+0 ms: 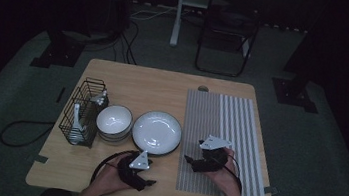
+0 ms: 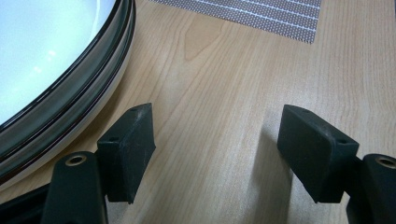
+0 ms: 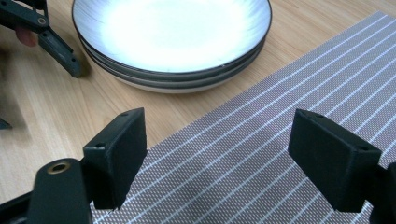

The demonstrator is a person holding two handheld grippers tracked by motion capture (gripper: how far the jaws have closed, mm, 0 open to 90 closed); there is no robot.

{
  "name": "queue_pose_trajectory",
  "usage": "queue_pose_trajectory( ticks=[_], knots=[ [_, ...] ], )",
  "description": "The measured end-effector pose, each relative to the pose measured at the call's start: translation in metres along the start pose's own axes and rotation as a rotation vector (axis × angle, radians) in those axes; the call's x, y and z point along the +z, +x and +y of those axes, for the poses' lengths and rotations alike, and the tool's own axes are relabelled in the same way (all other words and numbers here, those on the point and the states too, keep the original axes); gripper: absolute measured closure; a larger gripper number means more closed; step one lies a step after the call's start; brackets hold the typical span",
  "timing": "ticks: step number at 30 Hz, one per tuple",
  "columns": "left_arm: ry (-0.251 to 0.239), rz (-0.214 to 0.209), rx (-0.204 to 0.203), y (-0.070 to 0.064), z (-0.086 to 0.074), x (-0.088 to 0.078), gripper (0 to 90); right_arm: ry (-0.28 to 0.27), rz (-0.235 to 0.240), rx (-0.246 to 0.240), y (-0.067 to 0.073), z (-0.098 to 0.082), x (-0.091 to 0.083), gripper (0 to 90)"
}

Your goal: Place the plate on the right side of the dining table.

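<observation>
- I see the rack (image 1: 82, 112) at the table's (image 1: 164, 84) left, the bowls (image 1: 114, 121) just right of it.
- The plates (image 1: 156, 132) sit between the bowls and the mat (image 1: 227, 119), which lies at the right.

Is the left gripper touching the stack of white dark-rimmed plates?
Apart. The left gripper view shows bare wood between the left gripper, jaws open, and the stack of white dark-rimmed plates.

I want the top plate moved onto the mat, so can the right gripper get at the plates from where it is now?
Probably yes. The right gripper is open over the mat, facing the plates, with bare table between. The left gripper sits off to the side.
</observation>
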State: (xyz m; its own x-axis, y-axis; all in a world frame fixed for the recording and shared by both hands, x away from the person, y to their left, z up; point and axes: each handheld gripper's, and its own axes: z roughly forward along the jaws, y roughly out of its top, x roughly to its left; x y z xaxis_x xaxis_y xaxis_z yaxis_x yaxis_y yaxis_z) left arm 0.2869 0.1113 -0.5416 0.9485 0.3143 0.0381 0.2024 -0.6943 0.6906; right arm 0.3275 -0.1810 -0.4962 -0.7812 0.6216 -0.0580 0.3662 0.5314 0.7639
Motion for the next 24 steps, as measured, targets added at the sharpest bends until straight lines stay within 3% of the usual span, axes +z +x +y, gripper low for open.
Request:
queue_pose_trajectory(
  ticks=[4, 13, 24],
  knots=[
    [0.000, 0.003, 0.012, 0.000, -0.001, -0.001, 28.0, -0.005, -0.005, -0.009, 0.001, 0.007, 0.000, 19.2],
    [0.007, -0.004, -0.025, 0.002, -0.006, -0.006, 28.0, -0.027, -0.011, -0.026, 0.001, 0.021, -0.001, 19.3],
    [0.021, 0.010, -0.036, 0.003, -0.011, -0.011, 26.8, -0.046, -0.005, -0.020, -0.006, 0.035, 0.010, 22.4]
  ],
)
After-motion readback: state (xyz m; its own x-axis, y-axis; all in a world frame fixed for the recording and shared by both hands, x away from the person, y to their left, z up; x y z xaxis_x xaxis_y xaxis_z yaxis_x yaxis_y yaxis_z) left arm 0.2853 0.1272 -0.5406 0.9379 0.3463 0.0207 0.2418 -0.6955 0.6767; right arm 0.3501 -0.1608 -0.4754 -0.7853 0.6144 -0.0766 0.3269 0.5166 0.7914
